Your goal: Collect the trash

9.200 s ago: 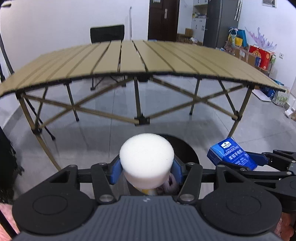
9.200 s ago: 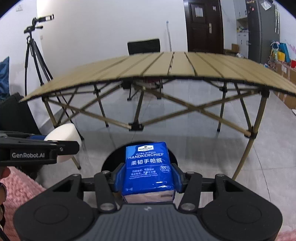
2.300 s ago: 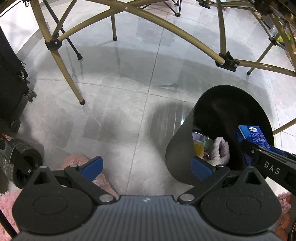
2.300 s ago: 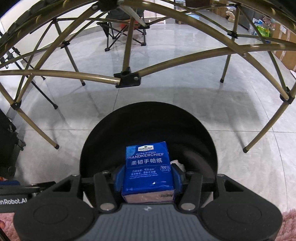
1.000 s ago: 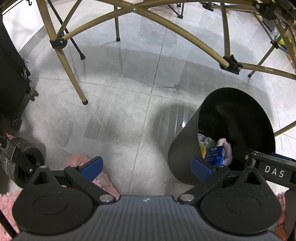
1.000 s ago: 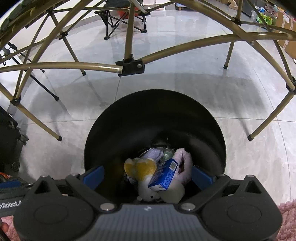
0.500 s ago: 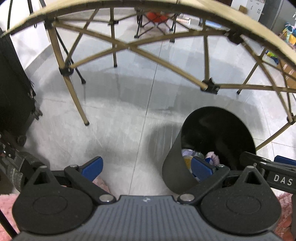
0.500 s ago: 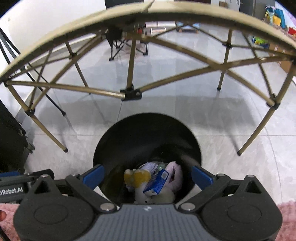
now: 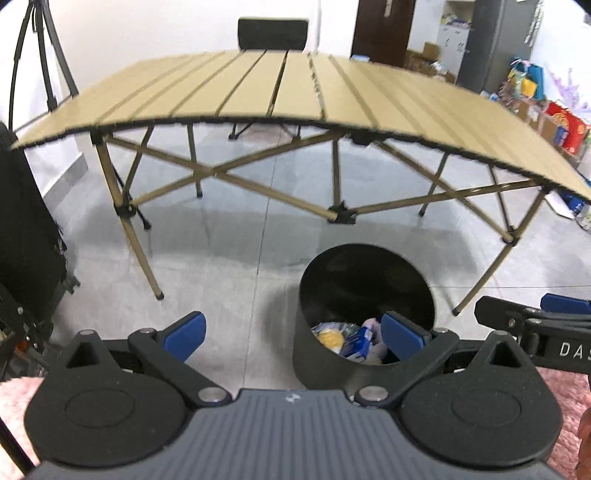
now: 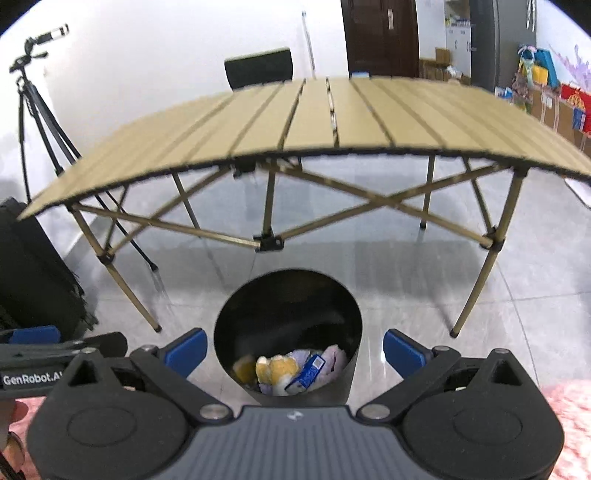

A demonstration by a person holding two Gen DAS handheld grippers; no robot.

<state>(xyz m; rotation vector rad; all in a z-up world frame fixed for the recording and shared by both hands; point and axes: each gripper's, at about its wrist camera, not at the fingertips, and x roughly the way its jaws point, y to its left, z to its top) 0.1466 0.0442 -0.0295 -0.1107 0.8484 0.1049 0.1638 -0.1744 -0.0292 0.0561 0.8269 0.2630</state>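
A round black trash bin (image 10: pixel 288 291) stands on the grey floor in front of the folding table; it also shows in the left wrist view (image 9: pixel 365 273). Inside lie a blue handkerchief pack (image 10: pixel 308 373), a yellow item (image 10: pixel 275 367) and pale pink soft trash (image 10: pixel 334 358). The blue pack also shows in the left wrist view (image 9: pixel 356 343). My right gripper (image 10: pixel 293 350) is open and empty, above the bin's near rim. My left gripper (image 9: pixel 293 332) is open and empty, to the left of the bin. The right gripper's finger (image 9: pixel 532 321) shows at the right edge of the left wrist view.
A tan slatted folding table (image 9: pixel 295 96) on crossed legs stands behind the bin, with a black chair (image 9: pixel 273 29) beyond it. A tripod (image 10: pixel 33 96) and black cases (image 10: pixel 33 273) are at the left. Pink rug (image 10: pixel 569 417) lies under me. Boxes (image 9: pixel 561 122) are piled far right.
Both grippers rose and tilted up, so the tabletop came into view. The bin dropped lower in both views. Earlier the right gripper opened and dropped the blue pack into the bin.
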